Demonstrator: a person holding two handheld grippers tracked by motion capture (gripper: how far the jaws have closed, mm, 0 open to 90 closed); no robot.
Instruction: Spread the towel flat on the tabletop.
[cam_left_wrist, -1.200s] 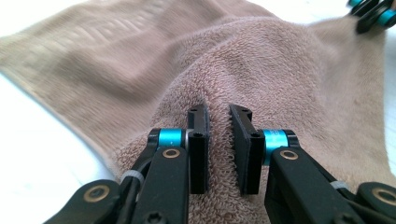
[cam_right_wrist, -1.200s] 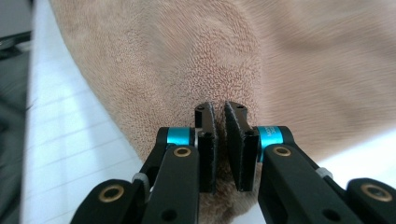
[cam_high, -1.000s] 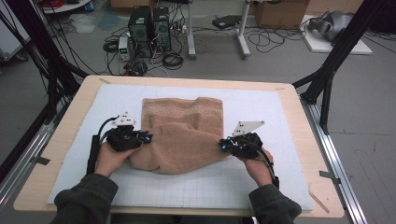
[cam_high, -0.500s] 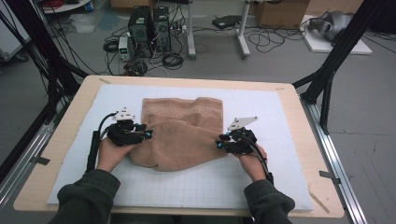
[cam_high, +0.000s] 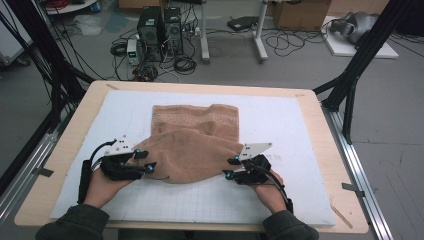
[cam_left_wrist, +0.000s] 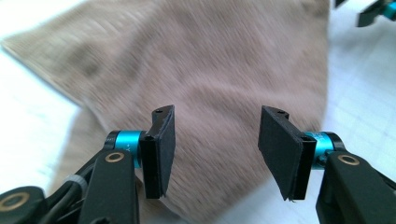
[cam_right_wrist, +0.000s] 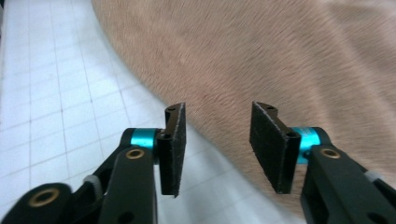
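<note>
A tan towel (cam_high: 192, 145) lies on the white gridded mat (cam_high: 290, 125), its near part folded over the far part. My left gripper (cam_high: 142, 161) sits at the towel's near left edge. Its jaws have just been opening and stand apart, and in the left gripper view (cam_left_wrist: 217, 149) nothing is pinched between the pads while the towel (cam_left_wrist: 210, 60) lies below and beyond them. My right gripper (cam_high: 231, 167) is at the near right edge. Its jaws have also just been opening and hold nothing (cam_right_wrist: 219, 144), with the towel (cam_right_wrist: 280, 56) lying under and ahead of them.
The mat covers a wooden table (cam_high: 320, 125) with black frame posts at both sides. Computers and cables lie on the floor beyond the far edge. Bare mat stretches between the towel and the near edge.
Both grippers have opened and let go of the towel. Both hands have drawn back toward the near edge. The folded towel now rests flat on the mat.
</note>
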